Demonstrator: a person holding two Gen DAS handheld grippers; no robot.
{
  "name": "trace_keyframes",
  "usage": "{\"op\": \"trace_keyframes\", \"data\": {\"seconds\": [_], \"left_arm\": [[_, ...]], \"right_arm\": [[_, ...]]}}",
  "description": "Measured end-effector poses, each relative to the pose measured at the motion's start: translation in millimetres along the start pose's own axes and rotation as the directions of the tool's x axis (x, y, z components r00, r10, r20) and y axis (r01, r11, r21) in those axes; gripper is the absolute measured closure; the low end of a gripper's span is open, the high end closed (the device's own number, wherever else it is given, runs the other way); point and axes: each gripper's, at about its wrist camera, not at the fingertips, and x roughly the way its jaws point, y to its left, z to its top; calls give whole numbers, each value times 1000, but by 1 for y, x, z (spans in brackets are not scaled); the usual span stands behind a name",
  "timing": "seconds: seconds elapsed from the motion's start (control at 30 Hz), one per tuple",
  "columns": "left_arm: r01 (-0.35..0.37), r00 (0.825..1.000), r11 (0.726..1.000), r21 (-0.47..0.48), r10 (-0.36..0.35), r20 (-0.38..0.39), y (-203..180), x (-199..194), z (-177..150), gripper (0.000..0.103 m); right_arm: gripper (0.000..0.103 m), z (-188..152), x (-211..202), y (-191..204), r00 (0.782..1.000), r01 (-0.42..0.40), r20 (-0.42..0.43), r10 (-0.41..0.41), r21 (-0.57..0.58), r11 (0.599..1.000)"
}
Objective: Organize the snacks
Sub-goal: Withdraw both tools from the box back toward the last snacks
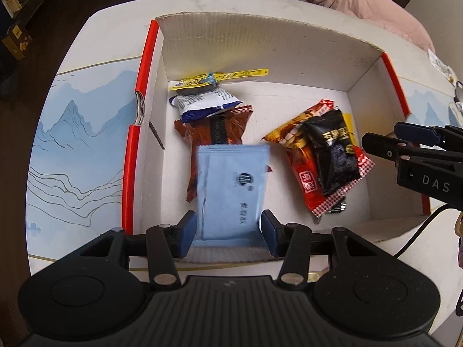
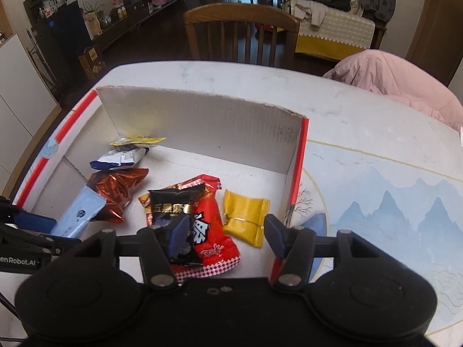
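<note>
Between the blue pads of the left claw sits a pale blue sachet, clamped by its near end, with the rest of it sticking out ahead over the floor of the cardboard box. It looks blurred, so I can't say whether its far end rests on the brown foil packet just beyond it or hangs above it. Further ahead are a white-and-blue packet and a yellow-lidded cup by the back wall. Off to the right of the claw lies a red packet with a black packet on top. The right claw comes in from that edge.

From the right wrist, the right claw stands apart with nothing gripped: its left pad hovers over the black packet, and the yellow packet lies loose on the box floor between the pads and slightly ahead. The blue sachet is off to the left, held by the other claw.

Handling-wise, my guess is these are all light, crinkly and slippery wrappers with soft or crumbly stuff inside. I'd pinch a sealed end seam or go flat across the width, gently, since a hard squeeze could crush the contents. The box sits on the counter.
</note>
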Motion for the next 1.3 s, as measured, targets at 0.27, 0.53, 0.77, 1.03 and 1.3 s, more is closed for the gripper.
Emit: {"op": "trace_keyframes", "data": {"seconds": [0.27, 0.53, 0.77, 1.03, 1.3], "left_arm": [[27, 996, 1000, 16, -28, 89, -2, -30, -18, 50], [39, 982, 998, 41, -46, 181, -7, -66, -45, 49], [46, 969, 995, 88, -66, 238, -13, -93, -75, 49], [42, 947, 993, 112, -75, 313, -11, -120, -114, 46], [45, 923, 991, 126, -89, 375, -3, -139, -152, 33]], "right_arm": [[39, -14, -39, 8, 998, -23, 58, 23, 4, 1000], [28, -36, -84, 23, 991, -47, 127, 44, 16, 999], [23, -58, -118, 40, 982, -71, 173, 70, 1, 997], [19, -84, -149, 57, 971, -93, 222, 92, -8, 996], [8, -116, -166, 76, 959, -107, 261, 111, -31, 994]]}}
